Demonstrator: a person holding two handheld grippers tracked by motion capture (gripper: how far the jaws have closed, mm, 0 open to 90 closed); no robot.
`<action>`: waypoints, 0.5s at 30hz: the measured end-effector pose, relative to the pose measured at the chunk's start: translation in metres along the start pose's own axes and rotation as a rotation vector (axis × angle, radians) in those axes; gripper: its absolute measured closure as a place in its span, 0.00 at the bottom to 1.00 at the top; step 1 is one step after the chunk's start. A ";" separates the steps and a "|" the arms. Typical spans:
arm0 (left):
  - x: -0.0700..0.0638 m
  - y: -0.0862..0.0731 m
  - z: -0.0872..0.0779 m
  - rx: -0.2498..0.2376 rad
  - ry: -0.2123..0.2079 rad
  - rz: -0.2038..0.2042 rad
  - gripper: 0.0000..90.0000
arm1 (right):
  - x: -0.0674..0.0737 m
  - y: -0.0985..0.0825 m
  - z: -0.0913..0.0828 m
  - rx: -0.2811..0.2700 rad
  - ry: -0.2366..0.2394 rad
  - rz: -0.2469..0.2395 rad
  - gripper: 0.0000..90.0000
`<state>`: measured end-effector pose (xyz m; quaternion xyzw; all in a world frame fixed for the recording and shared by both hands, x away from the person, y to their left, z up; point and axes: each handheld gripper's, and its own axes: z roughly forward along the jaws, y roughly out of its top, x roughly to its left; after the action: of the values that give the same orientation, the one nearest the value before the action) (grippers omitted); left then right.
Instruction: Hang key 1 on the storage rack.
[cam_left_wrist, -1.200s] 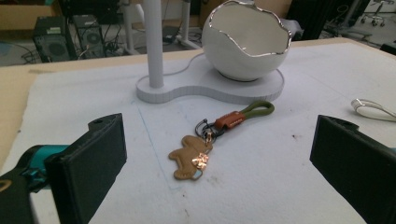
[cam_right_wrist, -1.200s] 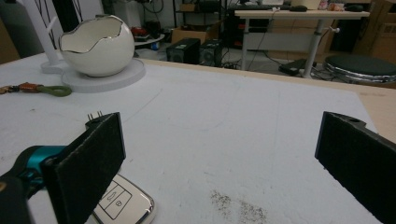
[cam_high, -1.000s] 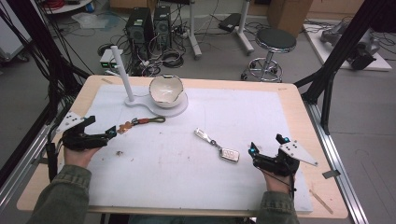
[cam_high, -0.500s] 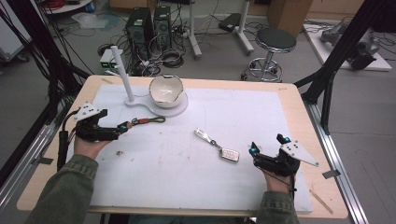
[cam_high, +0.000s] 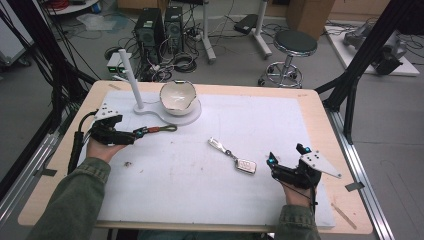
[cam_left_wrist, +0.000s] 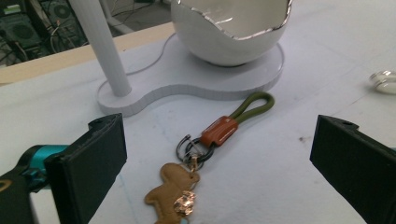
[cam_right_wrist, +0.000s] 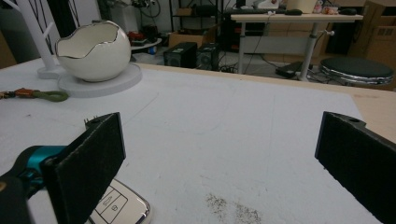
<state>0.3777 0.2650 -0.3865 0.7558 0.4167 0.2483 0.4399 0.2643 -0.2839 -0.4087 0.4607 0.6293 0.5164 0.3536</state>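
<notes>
A keychain (cam_left_wrist: 219, 131) with a green loop, an orange leather tab, metal rings and a brown figure charm lies flat on the white mat. My left gripper (cam_left_wrist: 219, 182) is open, and the charm end lies between its jaws without touching them. From above, the left gripper (cam_high: 129, 136) points right at the keychain (cam_high: 156, 130). A silver car key fob (cam_high: 245, 166) with a metal tag lies mid-table. My right gripper (cam_high: 286, 156) is open just right of it, and the fob (cam_right_wrist: 119, 206) sits by the left jaw of the right gripper (cam_right_wrist: 219, 168).
A white egg-shaped bowl (cam_high: 177, 96) stands on a flat white base (cam_high: 192, 115) with an upright post (cam_high: 131, 79), just beyond the keychain. The mat (cam_high: 260, 120) covers most of the wooden table. A stool (cam_high: 295, 45) and cables lie past the far edge.
My left gripper has moved forward and to the right, up to the charm end of the keychain. The keychain, the fob and the right gripper have stayed put.
</notes>
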 end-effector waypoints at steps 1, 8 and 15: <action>0.001 -0.001 0.001 0.008 0.006 0.003 0.05 | 0.000 0.000 0.000 0.000 0.001 -0.001 0.01; 0.007 -0.003 0.009 0.027 -0.016 -0.021 0.05 | 0.001 0.000 0.001 0.004 0.004 0.000 0.01; 0.004 0.003 0.022 0.073 -0.044 0.008 0.05 | 0.001 0.000 0.002 0.009 0.011 -0.004 0.01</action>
<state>0.3974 0.2572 -0.3949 0.7782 0.4126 0.2180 0.4203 0.2652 -0.2820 -0.4095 0.4583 0.6345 0.5152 0.3492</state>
